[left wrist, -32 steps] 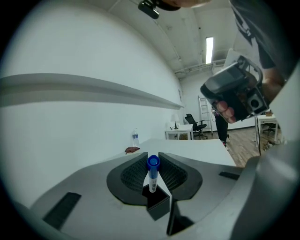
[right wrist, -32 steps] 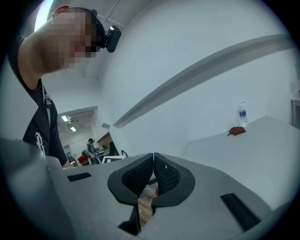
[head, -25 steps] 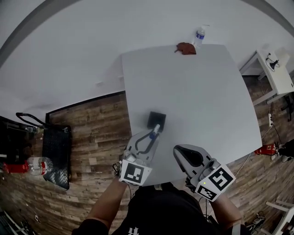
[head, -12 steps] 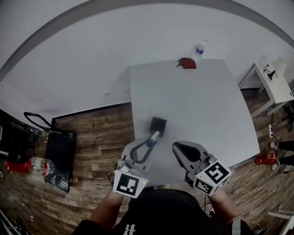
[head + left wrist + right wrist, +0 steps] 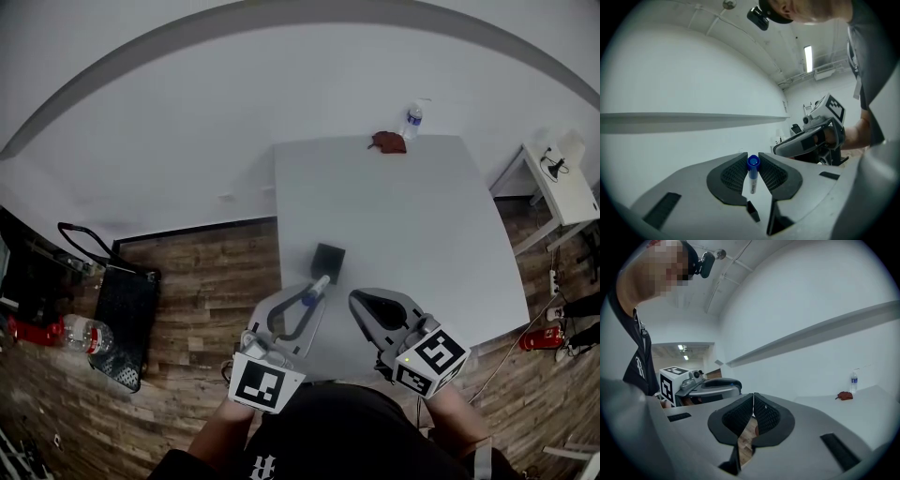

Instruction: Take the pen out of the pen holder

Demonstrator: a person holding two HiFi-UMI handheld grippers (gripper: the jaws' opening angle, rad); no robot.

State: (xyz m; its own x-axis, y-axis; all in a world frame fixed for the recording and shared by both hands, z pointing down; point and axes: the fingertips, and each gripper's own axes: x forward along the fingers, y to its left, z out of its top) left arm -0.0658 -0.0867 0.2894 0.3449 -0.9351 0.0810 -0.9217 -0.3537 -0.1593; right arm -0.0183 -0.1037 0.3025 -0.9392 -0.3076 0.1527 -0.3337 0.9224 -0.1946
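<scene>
The black square pen holder (image 5: 327,256) stands near the white table's (image 5: 422,216) left front edge. My left gripper (image 5: 312,292) is just on the near side of it, shut on a pen (image 5: 320,281) with a blue cap. In the left gripper view the pen (image 5: 753,173) stands upright between the pads, blue cap on top, and the gripper (image 5: 753,158) points away from the table, towards the wall. My right gripper (image 5: 356,302) hovers over the table's front edge, to the right of the left one. Its pads meet with nothing between them (image 5: 753,399).
A water bottle (image 5: 412,120) and a small dark red object (image 5: 388,142) sit at the table's far edge. On the wood floor to the left are a black bag (image 5: 120,314) and a plastic bottle (image 5: 82,333). A white side table (image 5: 562,178) stands at the right.
My left gripper has drawn the pen a little back from the pen holder, towards the person. The head view has tilted, showing more wall. The right gripper has hardly moved.
</scene>
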